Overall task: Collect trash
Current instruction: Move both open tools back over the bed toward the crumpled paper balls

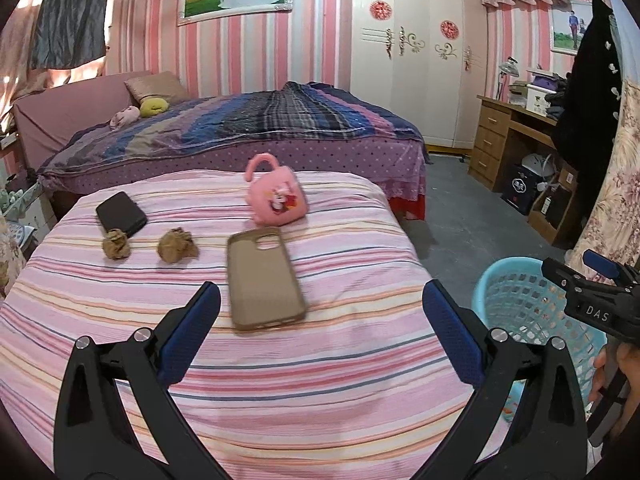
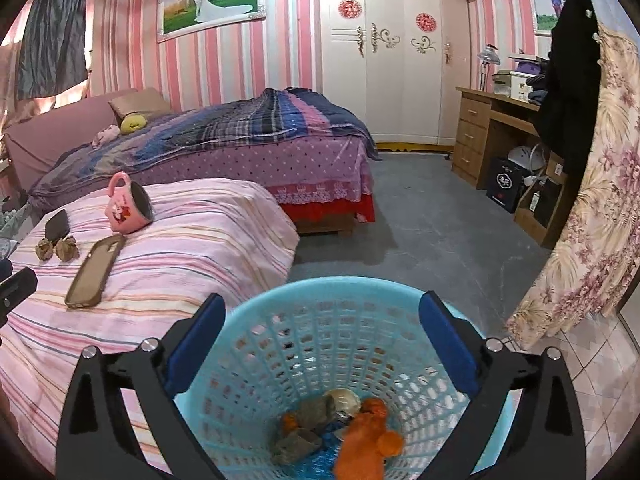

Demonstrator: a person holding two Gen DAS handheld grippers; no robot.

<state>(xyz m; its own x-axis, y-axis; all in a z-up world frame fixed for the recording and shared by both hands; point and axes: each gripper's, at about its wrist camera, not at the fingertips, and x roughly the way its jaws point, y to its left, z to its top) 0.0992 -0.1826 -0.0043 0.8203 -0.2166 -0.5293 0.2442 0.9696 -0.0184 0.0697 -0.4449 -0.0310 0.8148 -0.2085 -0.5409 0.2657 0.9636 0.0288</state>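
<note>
Right gripper (image 2: pixel 320 340) gaping above basket (image 2: pixel 280 300), orange trash (image 2: pixel 364 436) inside, nothing held

In front of you stands the table (image 1: pixel 280 380) under a cloth. On it, at the far left, the phone (image 1: pixel 121 213) lies, with two paper balls (image 1: pixel 117 244) (image 1: pixel 177 245) just before it. The phone case (image 1: pixel 265 278) lies in the middle, and the cup (image 1: pixel 277 197) behind it. To the right of the table, on the floor, the basket (image 2: pixel 280 344) holds scraps (image 2: pixel 360 440). Behind the table stands the bed (image 1: pixel 240 136).
</note>
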